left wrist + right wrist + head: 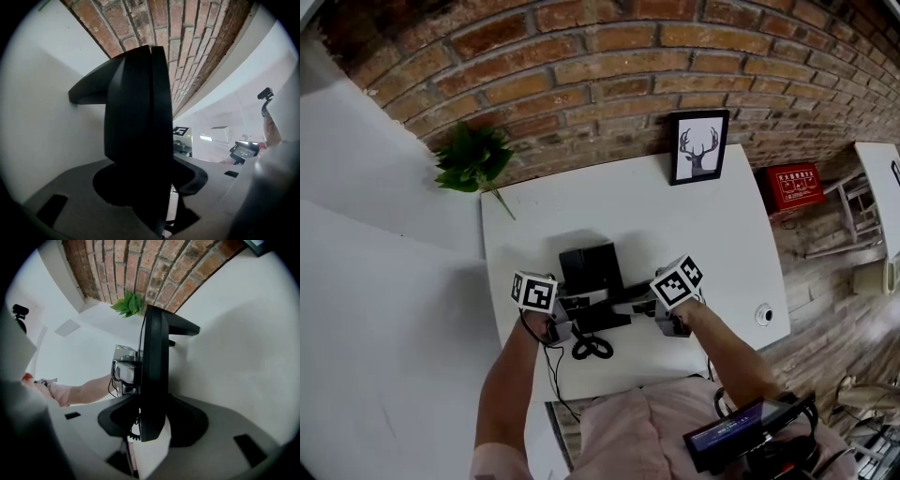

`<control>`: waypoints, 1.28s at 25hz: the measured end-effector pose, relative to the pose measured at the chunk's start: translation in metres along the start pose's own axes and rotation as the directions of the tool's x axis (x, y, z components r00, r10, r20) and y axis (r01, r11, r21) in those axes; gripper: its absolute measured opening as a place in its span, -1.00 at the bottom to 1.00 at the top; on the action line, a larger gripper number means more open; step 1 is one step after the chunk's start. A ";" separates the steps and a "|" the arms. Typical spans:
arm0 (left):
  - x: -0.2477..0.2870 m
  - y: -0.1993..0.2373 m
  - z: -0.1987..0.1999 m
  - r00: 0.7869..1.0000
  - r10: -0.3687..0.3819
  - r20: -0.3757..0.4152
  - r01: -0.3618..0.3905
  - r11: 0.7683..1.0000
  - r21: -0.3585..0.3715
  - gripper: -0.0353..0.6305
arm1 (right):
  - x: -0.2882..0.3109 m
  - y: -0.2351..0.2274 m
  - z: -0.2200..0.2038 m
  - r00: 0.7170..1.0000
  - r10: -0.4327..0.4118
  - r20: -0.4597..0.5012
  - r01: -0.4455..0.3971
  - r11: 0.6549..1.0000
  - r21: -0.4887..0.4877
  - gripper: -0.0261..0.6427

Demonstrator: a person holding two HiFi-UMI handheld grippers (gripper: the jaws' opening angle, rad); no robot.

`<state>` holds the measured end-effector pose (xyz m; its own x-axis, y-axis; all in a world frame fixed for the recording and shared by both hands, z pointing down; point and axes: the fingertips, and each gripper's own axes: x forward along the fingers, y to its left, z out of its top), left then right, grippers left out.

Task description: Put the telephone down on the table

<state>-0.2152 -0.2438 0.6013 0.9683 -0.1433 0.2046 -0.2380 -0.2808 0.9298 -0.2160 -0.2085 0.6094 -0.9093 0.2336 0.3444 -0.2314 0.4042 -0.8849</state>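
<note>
Brick wall [609, 66]: runs across the far side, well beyond the left gripper [574, 306] and the right gripper [630, 307].

White table [712, 234]: set against that wall. Both grippers are over its near half, pointing in towards each other.

Telephone base [591, 265]: black, standing on the table just beyond the two grippers and between them.

Framed deer picture [698, 147]: upright at the wall, beyond the right gripper and well apart from it.

Plant [472, 159]: at the table's far corner, beyond the left gripper and well apart from it.

Handset [602, 317]: black, lying crosswise just on the near side of the base, spanning from one gripper to the other.
- The left gripper [150, 180] is clamped on one end. The handset [136, 117] fills the space between its jaws, with a pad against each side.
- The right gripper [152, 420] is clamped on the other end. The handset [153, 371] stands edge-on between its pads.
- Whether the handset rests on the tabletop or hangs clear of it cannot be determined.

Coiled cord [592, 349]: looped on the table on the person's side of the handset, nearer the left gripper.
</note>
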 end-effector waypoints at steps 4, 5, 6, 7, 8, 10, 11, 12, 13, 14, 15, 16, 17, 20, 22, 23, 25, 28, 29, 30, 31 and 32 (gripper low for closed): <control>0.003 -0.004 0.000 1.000 0.011 -0.010 -0.011 1.000 0.004 0.05 | 0.001 0.000 0.001 1.000 -0.001 -0.005 0.001 1.000 0.005 -0.37; 0.003 -0.005 -0.001 1.000 0.020 -0.017 -0.020 1.000 0.011 0.13 | 0.001 -0.001 0.000 1.000 -0.002 -0.007 0.002 1.000 0.005 -0.37; 0.004 -0.005 -0.002 0.999 0.034 -0.029 -0.034 0.999 0.023 0.21 | 0.001 -0.001 0.000 1.000 -0.004 -0.010 0.004 1.000 0.005 -0.37; 0.004 -0.004 -0.004 0.998 0.054 -0.043 -0.053 0.998 0.037 0.30 | 0.002 -0.001 0.000 1.000 -0.007 -0.013 0.007 1.000 0.004 -0.37; 0.005 -0.003 -0.005 0.996 0.076 -0.054 -0.074 0.996 0.048 0.39 | 0.002 -0.001 0.000 1.000 -0.012 -0.017 0.012 1.000 0.002 -0.38; 0.003 0.001 -0.007 0.991 0.118 -0.064 -0.114 0.992 0.061 0.49 | 0.003 -0.002 -0.001 0.999 -0.023 -0.027 0.023 1.000 -0.005 -0.38; 0.001 0.002 -0.007 0.989 0.134 -0.064 -0.129 0.989 0.068 0.50 | 0.004 -0.003 -0.002 0.999 -0.028 -0.032 0.027 1.000 -0.009 -0.38; 0.000 0.003 -0.008 0.988 0.145 -0.062 -0.140 0.987 0.074 0.50 | 0.004 -0.003 -0.002 0.999 -0.031 -0.036 0.030 0.999 -0.013 -0.39; -0.002 0.004 -0.008 0.986 0.153 -0.059 -0.148 0.986 0.080 0.52 | 0.004 -0.003 -0.003 0.999 -0.033 -0.038 0.033 0.999 -0.016 -0.39; -0.003 0.004 -0.009 0.986 0.160 -0.057 -0.155 0.984 0.084 0.54 | 0.004 -0.003 -0.003 0.999 -0.035 -0.040 0.034 0.999 -0.018 -0.39; -0.004 0.004 -0.010 0.985 0.164 -0.054 -0.159 0.983 0.087 0.55 | 0.004 -0.003 -0.004 0.998 -0.037 -0.042 0.036 0.999 -0.021 -0.39; -0.004 0.004 -0.010 0.984 0.168 -0.051 -0.163 0.983 0.089 0.58 | 0.004 -0.003 -0.004 0.998 -0.037 -0.044 0.036 0.999 -0.023 -0.39; -0.004 0.004 -0.010 0.984 0.174 -0.048 -0.169 0.981 0.093 0.59 | 0.004 -0.002 -0.004 0.998 -0.037 -0.045 0.036 0.999 -0.026 -0.39; -0.008 0.006 -0.010 0.976 0.215 -0.032 -0.211 0.972 0.107 0.60 | 0.005 -0.002 -0.005 0.998 -0.039 -0.048 0.037 0.999 -0.032 -0.39; -0.014 0.008 -0.008 0.967 0.253 -0.017 -0.249 0.962 0.111 0.61 | 0.005 -0.002 -0.005 0.998 -0.039 -0.049 0.038 0.999 -0.036 -0.40; -0.018 0.008 -0.008 0.964 0.267 -0.010 -0.264 0.958 0.114 0.63 | 0.005 -0.002 -0.005 0.998 -0.039 -0.049 0.038 0.999 -0.036 -0.40; -0.026 0.007 -0.007 0.958 0.286 0.007 -0.285 0.951 0.118 0.64 | 0.005 -0.003 -0.005 0.998 -0.040 -0.048 0.039 0.999 -0.037 -0.40; -0.037 0.003 -0.006 0.951 0.306 0.035 -0.308 0.944 0.121 0.65 | 0.005 -0.003 -0.004 0.998 -0.049 -0.046 0.047 0.998 -0.035 -0.39; -0.040 0.002 -0.006 0.949 0.311 0.044 -0.314 0.942 0.122 0.65 | 0.005 -0.003 -0.004 0.998 -0.053 -0.043 0.052 0.998 -0.034 -0.39; -0.043 0.000 -0.007 0.947 0.317 0.052 -0.321 0.939 0.125 0.65 | 0.005 -0.003 -0.005 0.998 -0.058 -0.039 0.057 0.998 -0.033 -0.39; -0.046 -0.002 -0.008 0.944 0.324 0.061 -0.329 0.936 0.128 0.65 | 0.006 -0.004 -0.005 0.997 -0.064 -0.036 0.063 0.998 -0.030 -0.38; -0.049 -0.005 -0.008 0.942 0.329 0.072 -0.336 0.933 0.131 0.65 | 0.006 -0.004 -0.005 0.997 -0.072 -0.033 0.072 0.997 -0.027 -0.38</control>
<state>-0.2607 -0.2280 0.5891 0.8279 -0.2957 0.4766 -0.5573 -0.3380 0.7584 -0.2182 -0.2041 0.6169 -0.8781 0.2330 0.4178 -0.2862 0.4440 -0.8491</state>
